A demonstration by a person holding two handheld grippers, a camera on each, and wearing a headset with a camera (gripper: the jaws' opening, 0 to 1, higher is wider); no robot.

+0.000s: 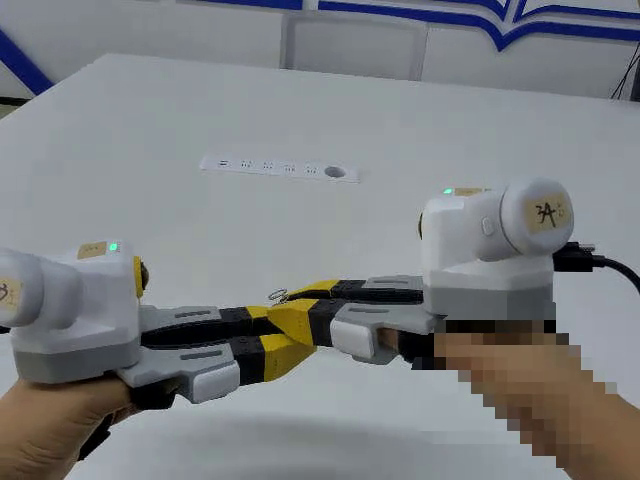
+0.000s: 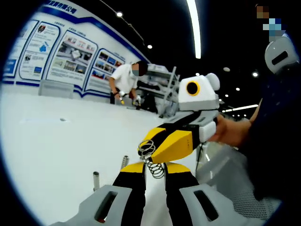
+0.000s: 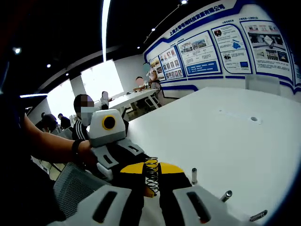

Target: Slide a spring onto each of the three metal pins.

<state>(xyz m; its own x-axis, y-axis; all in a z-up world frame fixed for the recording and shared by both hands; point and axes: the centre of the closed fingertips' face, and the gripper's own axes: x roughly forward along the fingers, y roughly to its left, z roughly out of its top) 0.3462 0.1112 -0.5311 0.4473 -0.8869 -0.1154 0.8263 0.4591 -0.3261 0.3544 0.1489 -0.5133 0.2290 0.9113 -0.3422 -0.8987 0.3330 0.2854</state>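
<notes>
White table (image 1: 300,110), with two grippers meeting tip to tip over its near side. The left gripper (image 2: 153,172) has its jaws clamped narrowly on a spring (image 2: 147,150), which is held above the table. The right gripper (image 3: 153,183) has its jaws on either side of the same spring; whether they grip it cannot be told. Beside the tips, a pin (image 3: 194,175) stands upright on the table, with a second pin (image 3: 226,195) tilted near it. A power strip (image 1: 280,167) lies at far centre.
</notes>
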